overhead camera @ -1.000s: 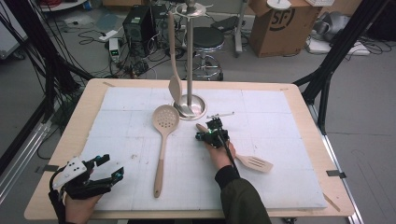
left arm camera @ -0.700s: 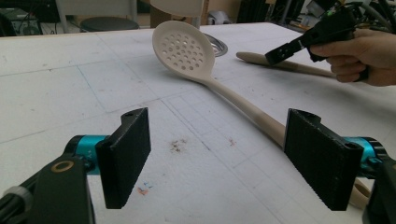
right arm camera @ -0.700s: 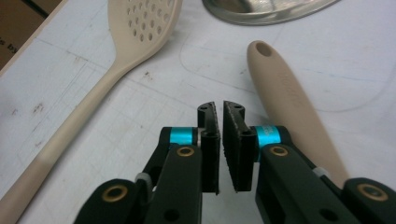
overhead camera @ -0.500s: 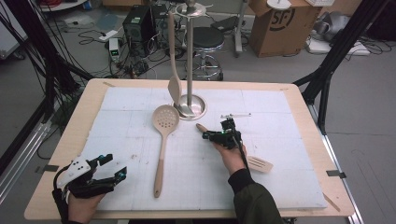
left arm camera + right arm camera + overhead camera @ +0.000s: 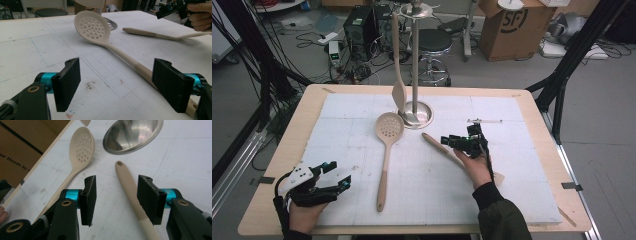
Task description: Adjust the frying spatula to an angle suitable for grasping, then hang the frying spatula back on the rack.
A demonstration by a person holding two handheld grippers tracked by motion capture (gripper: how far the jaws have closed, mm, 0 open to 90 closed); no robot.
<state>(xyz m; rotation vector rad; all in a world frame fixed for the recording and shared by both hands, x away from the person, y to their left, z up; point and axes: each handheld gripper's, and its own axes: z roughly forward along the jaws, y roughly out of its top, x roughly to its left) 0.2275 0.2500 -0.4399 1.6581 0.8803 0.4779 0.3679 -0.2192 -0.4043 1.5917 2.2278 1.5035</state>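
Since the earlier frames the right gripper has been carried from the desk's middle toward 3 o'clock, along the spatula handle.

In the high view, one spoon is hung on the stand, apparently for storage; one slotted spoon lies at 6 o'clock of it.

In the left gripper view, the left gripper is held idle, fingers wide.

In the right gripper view, wide fingers are set astride the handle's holed end, probably so it can be gripped.
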